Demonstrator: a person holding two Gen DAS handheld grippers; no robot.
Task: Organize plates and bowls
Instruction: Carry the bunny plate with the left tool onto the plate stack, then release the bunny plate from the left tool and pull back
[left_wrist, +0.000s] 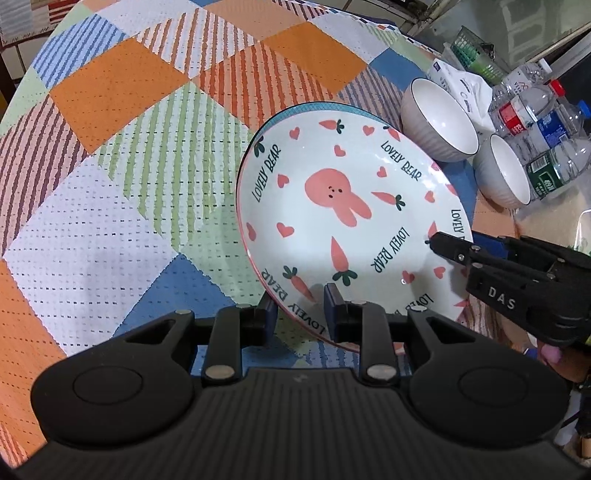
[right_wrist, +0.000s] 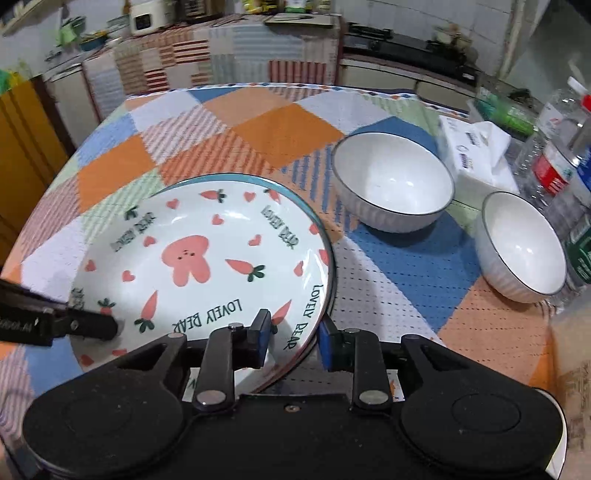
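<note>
rabbit plate (right_wrist: 207, 266) rim sits between both jaw pairs: left gripper (left_wrist: 300, 312) pinching it, right gripper (right_wrist: 293, 341) slightly open around it, not pressing.

plate under the rabbit plate (right_wrist: 236, 258) mostly hidden — only its blue rim (right_wrist: 236, 178), bottles (right_wrist: 561, 162) cut off

"LOVELY BEAR" runs in dark capitals several times around the white ceramic plate with the pink rabbit and carrots (left_wrist: 343, 206), just ahead of the fingertips. "DAS" stands in pale letters on the black plastic right gripper (left_wrist: 448, 245). Bottle labels beyond are unreadable.
</note>
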